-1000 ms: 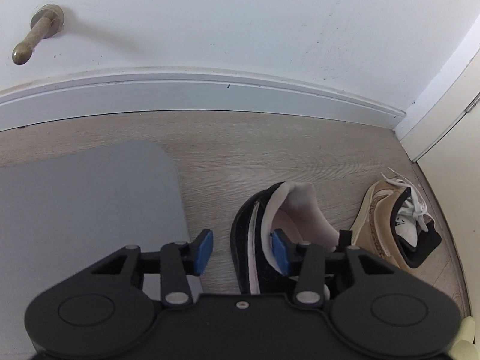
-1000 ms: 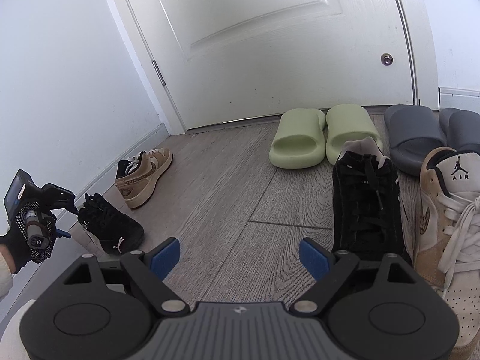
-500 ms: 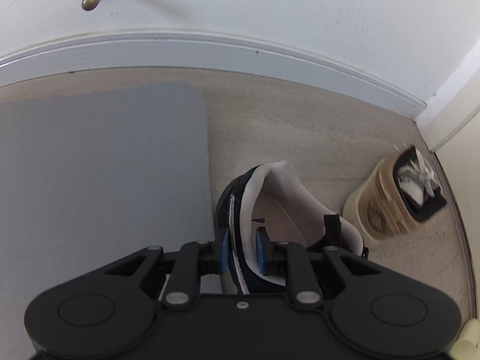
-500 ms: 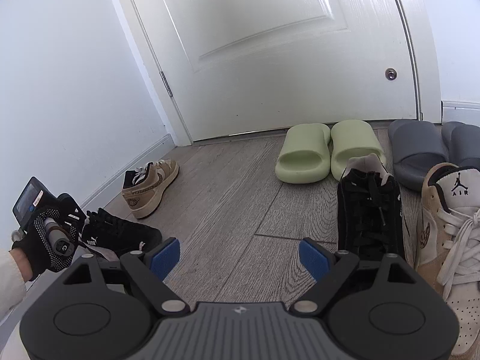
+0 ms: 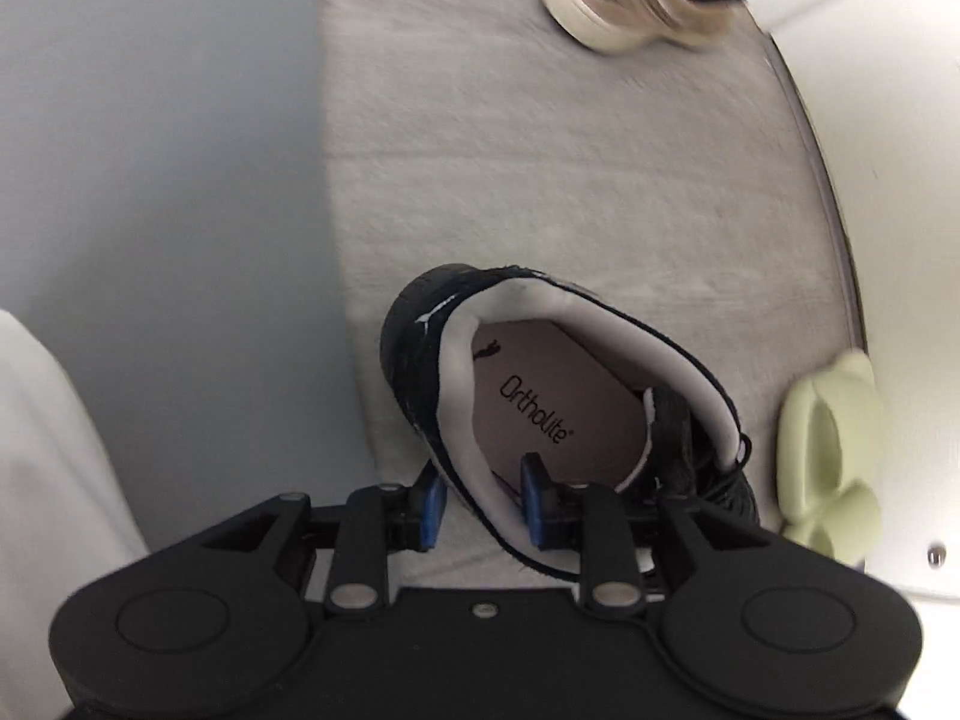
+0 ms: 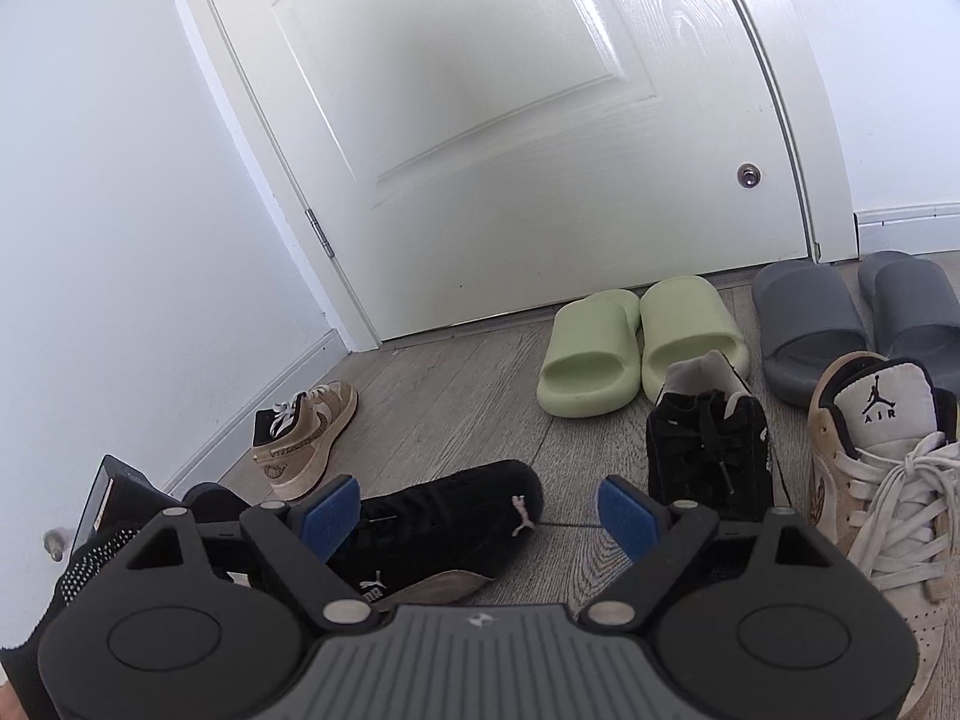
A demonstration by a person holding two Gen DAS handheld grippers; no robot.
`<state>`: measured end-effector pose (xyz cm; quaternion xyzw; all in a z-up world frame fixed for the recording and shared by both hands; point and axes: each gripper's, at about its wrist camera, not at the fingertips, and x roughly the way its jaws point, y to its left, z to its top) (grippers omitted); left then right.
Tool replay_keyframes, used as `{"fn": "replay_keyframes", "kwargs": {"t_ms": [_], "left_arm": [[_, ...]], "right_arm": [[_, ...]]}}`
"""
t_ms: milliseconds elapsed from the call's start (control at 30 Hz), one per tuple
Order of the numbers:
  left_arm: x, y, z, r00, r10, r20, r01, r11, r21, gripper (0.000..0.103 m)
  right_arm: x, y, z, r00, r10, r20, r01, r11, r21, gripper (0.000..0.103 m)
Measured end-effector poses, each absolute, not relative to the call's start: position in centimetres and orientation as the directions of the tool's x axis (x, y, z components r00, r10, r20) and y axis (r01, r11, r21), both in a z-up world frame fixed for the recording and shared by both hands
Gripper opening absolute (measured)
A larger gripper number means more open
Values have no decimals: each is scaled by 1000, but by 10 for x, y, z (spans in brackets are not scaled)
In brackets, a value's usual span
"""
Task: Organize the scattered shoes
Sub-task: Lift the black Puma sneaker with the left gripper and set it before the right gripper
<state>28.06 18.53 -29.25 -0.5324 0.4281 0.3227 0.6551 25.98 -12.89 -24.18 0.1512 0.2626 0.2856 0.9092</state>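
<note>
- Left gripper [image 5: 480,501]: jaws opening, one blue pad outside and one inside the collar wall of a black shoe [image 5: 558,408]; both pads look to be touching that wall
- The black shoe hangs just ahead of the left gripper, heel away from it and opening facing the camera, so the printed insole shows
- From the right wrist the same shoe [image 6: 444,510] is seen tilted, part of its sole showing, just ahead of the right gripper and to its left
- A gloved hand [image 6: 78,564] sits at the far left of the right gripper, partly hidden behind it
- Right gripper [image 6: 480,513]: pads wide apart, gripping nothing, pointing over the floor [image 6: 468,408] toward the door [image 6: 480,120]
- Second black shoe [image 6: 708,450] stands on the floor just ahead and right of the right gripper, heel toward the door
- Big tan sneaker [image 6: 870,480] sits at the right gripper's right, just beside the second black shoe
- Green slides [image 6: 642,342] lie side by side farther ahead, by the door; grey slides [image 6: 852,318] are to their right
- Small tan sneaker [image 6: 306,438] is ahead and left, near the skirting; to the left gripper it is far ahead, blurred [image 5: 630,6]
- A grey mat [image 5: 162,180] lies left of the left gripper, and the green slides [image 5: 831,456] are to its right
</note>
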Motion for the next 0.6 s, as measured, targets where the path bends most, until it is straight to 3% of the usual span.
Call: {"fn": "replay_keyframes", "kwargs": {"t_ms": [267,367,433,600], "left_arm": [[286,180,-301,430,-146,-891,-877,169,-451,40],[293,197,-307,420,-209,-883,-864,205,-460,49],[296,209,-314,399,-245,-884,-854,252,-456,67],[286,222,-315,415,-270,-869,-803,341,-490,73]], "right_arm": [[268,-145,-244,703,600,-382,-387,773,502,87],[271,-148,-246,697,604,-386,-372,765,526,88],[272,-150,-247,699,598,-392,-365,770,523,88],[279,-155,-253,677,617,-401,-355,751,556,88]]}}
